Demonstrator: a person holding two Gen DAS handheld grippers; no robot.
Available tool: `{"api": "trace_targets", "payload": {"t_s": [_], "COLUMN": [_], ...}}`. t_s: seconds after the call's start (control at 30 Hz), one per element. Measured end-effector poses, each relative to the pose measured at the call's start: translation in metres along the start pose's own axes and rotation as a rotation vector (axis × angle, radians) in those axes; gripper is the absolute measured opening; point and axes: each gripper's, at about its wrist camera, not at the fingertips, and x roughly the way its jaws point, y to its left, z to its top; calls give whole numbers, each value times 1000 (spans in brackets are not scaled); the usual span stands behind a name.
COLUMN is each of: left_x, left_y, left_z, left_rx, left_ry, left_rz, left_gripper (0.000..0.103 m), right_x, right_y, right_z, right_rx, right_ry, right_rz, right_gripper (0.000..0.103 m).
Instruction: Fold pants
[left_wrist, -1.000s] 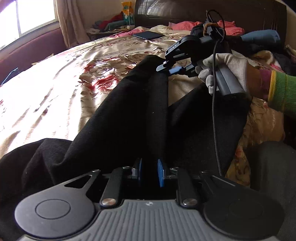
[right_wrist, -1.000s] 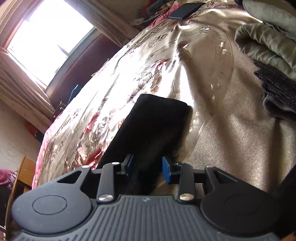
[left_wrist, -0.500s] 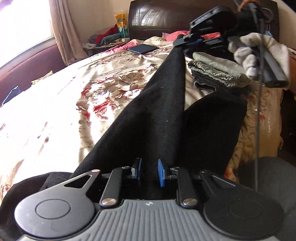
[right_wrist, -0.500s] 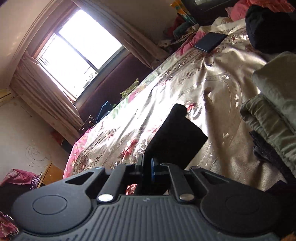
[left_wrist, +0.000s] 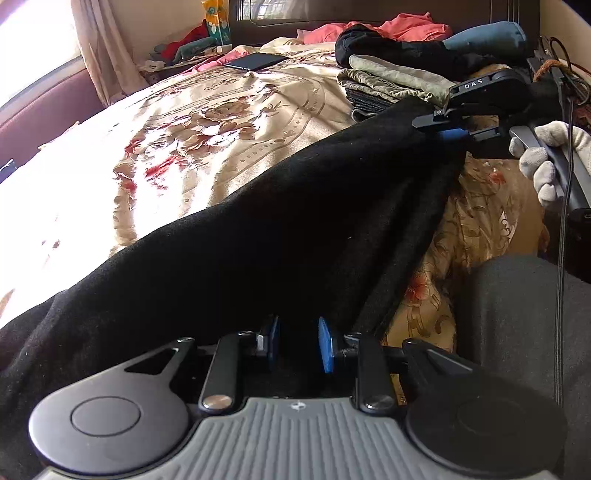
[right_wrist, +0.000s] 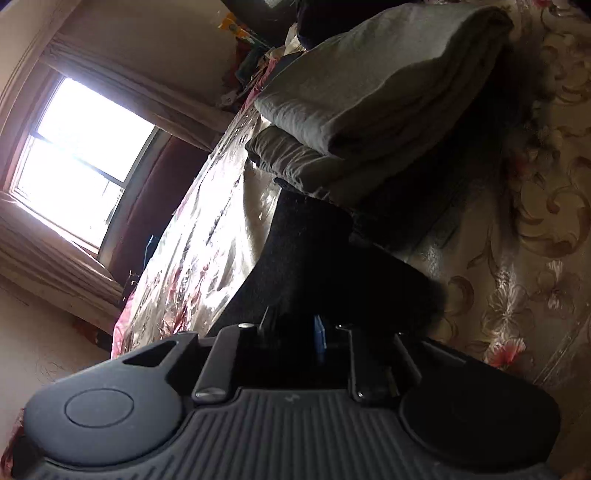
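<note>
The bed is filling most of both views, wearing a shiny gold cover with red flowers. A window is shining bright at about 9 o'clock in the right wrist view.

The black pants are lying across the bed. In the left wrist view they are stretching from 7 o'clock up toward 2 o'clock, pulled long between the two grippers.

A pile of folded clothes is sitting on the bed at about 1 o'clock, grey-green on top and darker below. In the right wrist view the same pile is looming close at 12 o'clock, just beyond the end of the pants.

A dark phone or tablet is lying flat on the cover near 12 o'clock.

The left gripper is at 6 o'clock. Its blue fingers are opening a little, and the black cloth is sitting between them, filling the gap.

The right gripper is at 2 o'clock in the left wrist view, held by a hand in a white glove. Its fingers are opening too. The end of the pants is sitting between them, but it is too dark to tell if they are pinching it.
</note>
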Motion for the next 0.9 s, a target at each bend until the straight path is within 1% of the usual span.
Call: {"api": "trace_targets", "payload": {"t_s": [0.03, 0.07, 0.13, 0.17, 0.27, 0.3, 0.4, 0.43, 0.47, 0.5, 0.53, 0.57, 0.63, 0.7, 0.73, 0.77, 0.8, 0.87, 0.9], "left_x": [1, 1, 2, -1, -11, -17, -34, -38, -42, -44, -44, -42, -33, -22, -17, -13, -11, -10, -10], "left_y": [0, 1, 0, 0, -2, -3, -6, -6, -6, -5, -5, -4, -4, -7, -10, -12, -15, -20, -21], "left_z": [1, 2, 6, 8, 15, 18, 25, 26, 25, 24, 22, 19, 12, 4, 1, -2, -4, -7, -7], "left_rx": [-6, -9, -13, -10, -1, 2, 11, 14, 19, 20, 13, 3, -9, -6, -1, 8, 19, 38, 43], "left_ry": [1, 0, -11, -19, -63, -88, -159, -177, -190, -198, -200, -193, -154, -102, -80, -61, -48, -38, -39], "left_rz": [2, 4, 8, 13, 30, 40, 80, 95, 109, 116, 110, 92, 61, 38, 25, 19, 21, 28, 32], "left_gripper": [38, 38, 38, 38, 38, 38, 39, 42, 44, 48, 50, 51, 51, 51, 51, 51, 51, 51, 51], "right_x": [4, 6, 5, 3, -5, -6, -11, -16, -21, -27, -30, -35, -43, -34, -29, -25, -20, -14, -12], "right_y": [0, 2, 14, 21, 55, 69, 123, 136, 144, 146, 142, 128, 81, 28, 9, -4, -13, -21, -19], "right_z": [3, 7, 13, 17, 30, 35, 49, 50, 48, 44, 40, 35, 22, 15, 11, 7, 4, 3, 4], "right_rx": [14, 20, -13, -29, -57, -77, -140, -174, -203, -214, -206, -182, -104, 3, 21, 20, 27, 51, 39], "right_ry": [4, 10, 7, 1, -18, -27, -39, -45, -51, -54, -54, -59, -62, -20, -3, 8, 17, 18, 11], "right_rz": [2, 7, 36, 50, 163, 199, 368, 409, 428, 426, 405, 365, 235, 70, -3, -52, -77, -73, -72], "right_gripper": [25, 19, 8, 8, 7, 7, 7, 7, 7, 7, 7, 7, 7, 7, 7, 7, 7, 7, 7]}}
